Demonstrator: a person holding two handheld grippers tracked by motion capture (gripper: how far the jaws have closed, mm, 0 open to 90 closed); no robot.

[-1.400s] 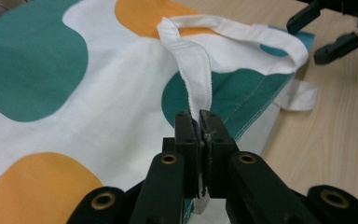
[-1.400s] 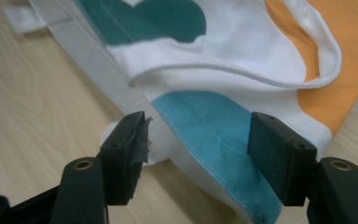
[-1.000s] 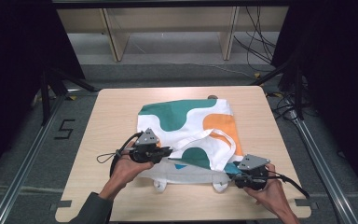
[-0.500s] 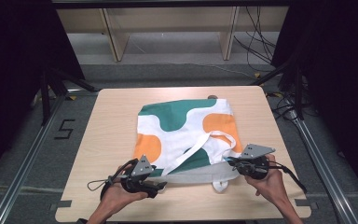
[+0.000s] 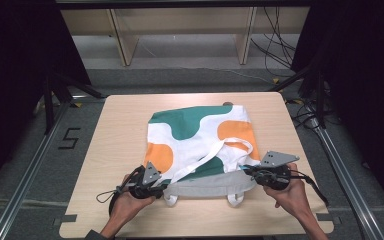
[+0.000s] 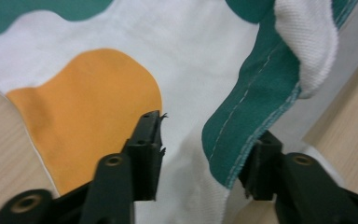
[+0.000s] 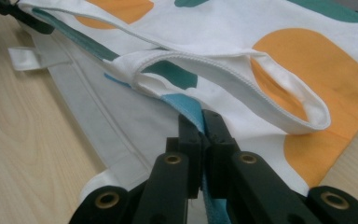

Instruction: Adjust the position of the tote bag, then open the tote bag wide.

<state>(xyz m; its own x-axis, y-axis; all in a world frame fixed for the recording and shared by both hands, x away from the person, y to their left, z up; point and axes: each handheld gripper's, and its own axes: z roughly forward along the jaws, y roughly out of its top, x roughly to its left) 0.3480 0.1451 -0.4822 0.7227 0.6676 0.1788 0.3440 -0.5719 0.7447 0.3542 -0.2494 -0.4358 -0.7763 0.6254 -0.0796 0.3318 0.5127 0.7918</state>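
A cloth tote bag (image 5: 195,125) in white, green and orange lies flat in the middle of the wooden table (image 5: 120,125), its mouth toward the near edge. My left gripper (image 5: 161,186) is at the bag's near-left corner. In the left gripper view it (image 6: 205,140) stands open, with the green hem (image 6: 242,116) and white cloth between its jaws. My right gripper (image 5: 245,170) is at the near-right corner, shut (image 7: 203,126) on the bag's blue-edged rim (image 7: 186,105). A white handle (image 7: 242,65) loops across the top of the bag.
The bag's pale grey inner layer (image 5: 205,187) and two white strap ends (image 5: 236,199) stick out toward the near edge. Bare wood lies to the left and right of the bag. Metal rails (image 5: 25,200) run along both sides of the table, and shelving (image 5: 180,25) stands behind.
My left gripper has come back toward the near edge and the bag's left side has spread out flat. My right gripper has shifted slightly right, still holding the rim.
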